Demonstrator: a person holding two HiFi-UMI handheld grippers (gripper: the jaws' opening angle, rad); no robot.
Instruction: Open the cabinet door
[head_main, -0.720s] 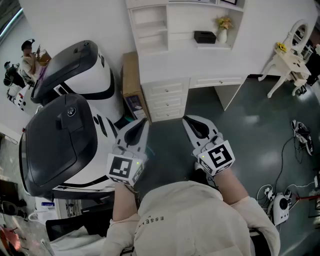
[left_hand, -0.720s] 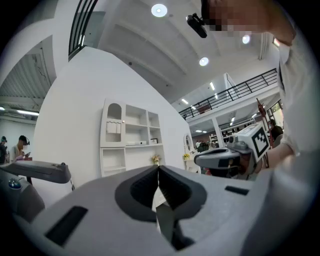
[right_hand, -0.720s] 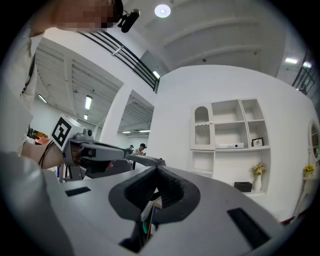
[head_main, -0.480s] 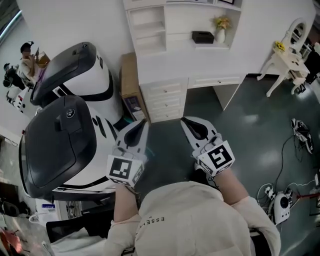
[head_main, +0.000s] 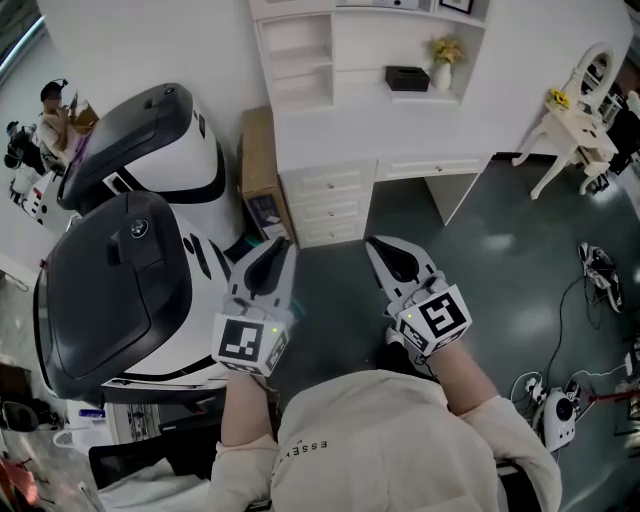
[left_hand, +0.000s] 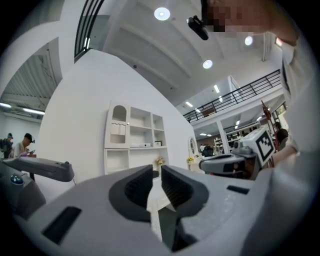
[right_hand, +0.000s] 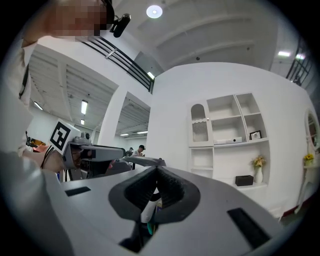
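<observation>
A white cabinet unit (head_main: 340, 110) with open shelves and drawers (head_main: 330, 200) stands against the far wall. Its small arched door (left_hand: 118, 131) is at the upper left of the shelves and is closed; it also shows in the right gripper view (right_hand: 199, 127). Both grippers are held level over the dark floor, well short of the cabinet and pointing toward it. My left gripper (head_main: 275, 250) (left_hand: 156, 170) is shut with nothing between its jaws. My right gripper (head_main: 385, 250) (right_hand: 156, 172) is shut too, its jaws empty and meeting at the tips.
Two large white-and-black machines (head_main: 120, 290) (head_main: 150, 140) fill the left side. A brown box (head_main: 262, 170) leans beside the cabinet. A black box (head_main: 407, 77) and a flower vase (head_main: 446, 60) sit on a shelf. A white vanity table (head_main: 575, 120) and cables (head_main: 590, 270) lie at the right.
</observation>
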